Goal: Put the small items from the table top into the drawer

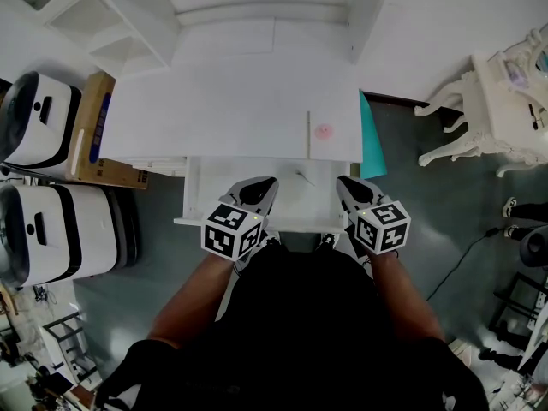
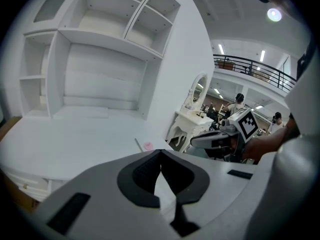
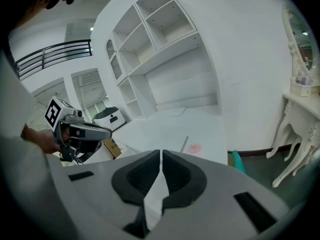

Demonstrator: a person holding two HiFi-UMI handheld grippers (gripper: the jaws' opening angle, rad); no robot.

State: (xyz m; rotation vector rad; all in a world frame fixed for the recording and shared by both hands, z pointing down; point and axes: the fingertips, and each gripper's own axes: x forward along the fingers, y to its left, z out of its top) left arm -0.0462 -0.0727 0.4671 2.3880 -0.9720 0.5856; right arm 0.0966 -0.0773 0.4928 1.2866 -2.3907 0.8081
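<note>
Disc (image 1: 324, 131), small and pink, beside thin stick (image 1: 308, 134); left tongs (image 1: 271, 181), right tongs (image 1: 341, 181) closed.

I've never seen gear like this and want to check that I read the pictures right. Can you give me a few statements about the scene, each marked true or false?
1. A pink item lies on the table. True.
2. The left gripper holds the stick. False: its jaws are together with nothing between them, and the stick lies on the table beside the pink item.
3. The drawer is pulled open. True.
4. The right gripper has its jaws wide apart. False: they are together and empty.
5. A box stands to the right of the table. False: it is at the left.
</note>
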